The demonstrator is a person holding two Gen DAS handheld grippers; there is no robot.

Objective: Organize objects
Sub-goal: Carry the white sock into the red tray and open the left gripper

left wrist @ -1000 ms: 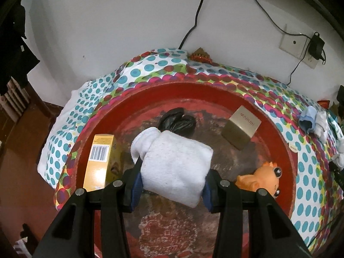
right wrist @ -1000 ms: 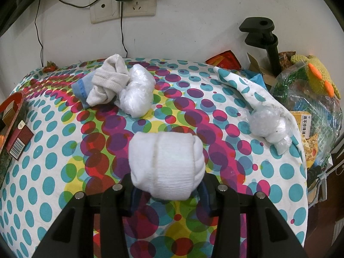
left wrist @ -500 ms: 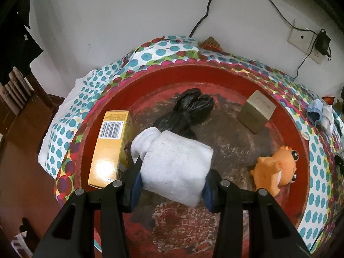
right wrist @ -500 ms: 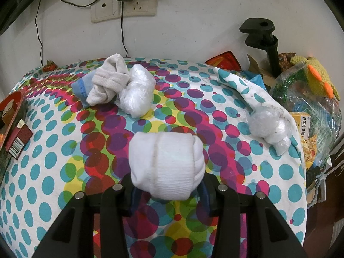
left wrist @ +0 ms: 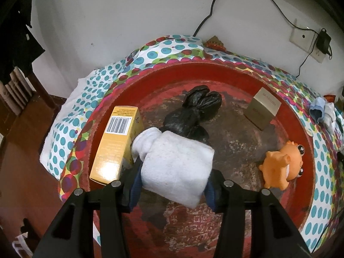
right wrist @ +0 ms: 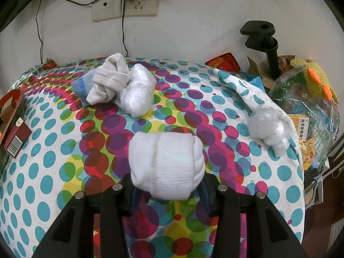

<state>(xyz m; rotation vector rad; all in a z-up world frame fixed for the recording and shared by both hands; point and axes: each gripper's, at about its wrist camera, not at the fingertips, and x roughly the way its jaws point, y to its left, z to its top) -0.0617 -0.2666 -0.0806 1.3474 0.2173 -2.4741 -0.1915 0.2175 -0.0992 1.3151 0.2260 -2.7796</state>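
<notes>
Hanging over the red tray [left wrist: 305,129], the left gripper [left wrist: 174,185] has a rolled white towel [left wrist: 176,167] between its jaws, which have just been opening, so the roll looks about to be let go, though the pads appear to touch its sides yet. Just beyond it lie a yellow box [left wrist: 116,142] on its left and a knotted black bag [left wrist: 195,111] behind, with a beige box [left wrist: 263,110] and an orange toy [left wrist: 283,165] farther off. Dropped from here, the roll could land on the bag or box edge and unroll. Over the dotted cloth [right wrist: 53,161], the right gripper [right wrist: 169,191] clamps a white sock ball [right wrist: 167,165]; beyond it wait a sock bundle [right wrist: 107,81] and two plastic wads [right wrist: 137,90], and a loose squeeze on soft fabric could let the ball slip.
</notes>
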